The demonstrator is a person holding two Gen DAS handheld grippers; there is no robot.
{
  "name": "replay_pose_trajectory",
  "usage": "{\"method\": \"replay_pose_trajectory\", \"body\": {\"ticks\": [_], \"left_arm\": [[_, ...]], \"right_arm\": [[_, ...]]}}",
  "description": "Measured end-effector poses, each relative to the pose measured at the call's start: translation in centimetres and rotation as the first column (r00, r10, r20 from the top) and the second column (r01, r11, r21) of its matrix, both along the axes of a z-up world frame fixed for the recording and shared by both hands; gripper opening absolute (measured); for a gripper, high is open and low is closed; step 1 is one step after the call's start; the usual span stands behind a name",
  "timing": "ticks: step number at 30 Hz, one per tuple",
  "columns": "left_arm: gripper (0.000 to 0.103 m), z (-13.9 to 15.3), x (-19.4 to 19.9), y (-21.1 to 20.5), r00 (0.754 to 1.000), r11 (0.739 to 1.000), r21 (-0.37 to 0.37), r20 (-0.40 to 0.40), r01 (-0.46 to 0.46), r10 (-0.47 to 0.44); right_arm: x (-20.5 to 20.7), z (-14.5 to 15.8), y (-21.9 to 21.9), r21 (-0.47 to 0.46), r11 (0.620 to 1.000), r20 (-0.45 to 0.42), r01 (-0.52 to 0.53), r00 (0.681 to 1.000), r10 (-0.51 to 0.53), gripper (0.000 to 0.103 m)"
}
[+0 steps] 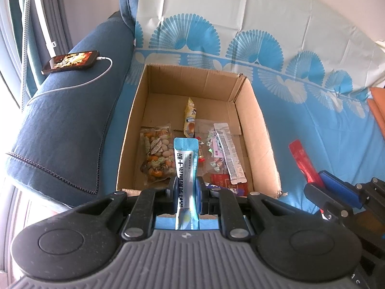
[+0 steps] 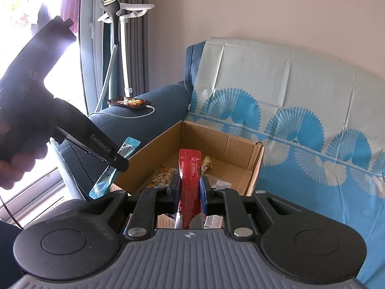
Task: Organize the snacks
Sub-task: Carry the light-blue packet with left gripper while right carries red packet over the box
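Over the box [image 1: 257, 130] on the sofa | left tool [image 1: 186, 190] clamps blue sachet [image 1: 184, 166] upright above the near edge, likely poised to drop in | right tool [image 2: 190, 189] grips red sachet [image 2: 190, 168] beside it | sachets: slim, flat, glossy, printed | nuts bag [image 1: 156, 154], candies already inside

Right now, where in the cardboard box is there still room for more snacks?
The open brown cardboard box has bare floor along its far wall, behind the yellow snack packet, and in the far left corner beyond the clear bag of mixed nuts. The near half is crowded: nuts, clear candy bag, white barcode sachet.
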State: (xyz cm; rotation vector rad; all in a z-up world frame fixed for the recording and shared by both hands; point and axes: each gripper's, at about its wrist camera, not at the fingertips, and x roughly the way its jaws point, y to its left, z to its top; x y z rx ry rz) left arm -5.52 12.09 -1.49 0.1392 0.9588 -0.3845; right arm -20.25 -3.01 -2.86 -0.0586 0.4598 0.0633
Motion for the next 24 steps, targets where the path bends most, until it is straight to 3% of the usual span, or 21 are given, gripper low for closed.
{"method": "replay_pose_trajectory", "body": {"ticks": [24], "left_arm": [[0.015,-1.8,5.7,-1.1,0.998,1.0,0.002,-0.053,-0.03,0.03]], "right_arm": [[5.8,-1.9,-1.5,0.036,0.999,-0.082,0.023,0.996,-0.02,0.019]]}}
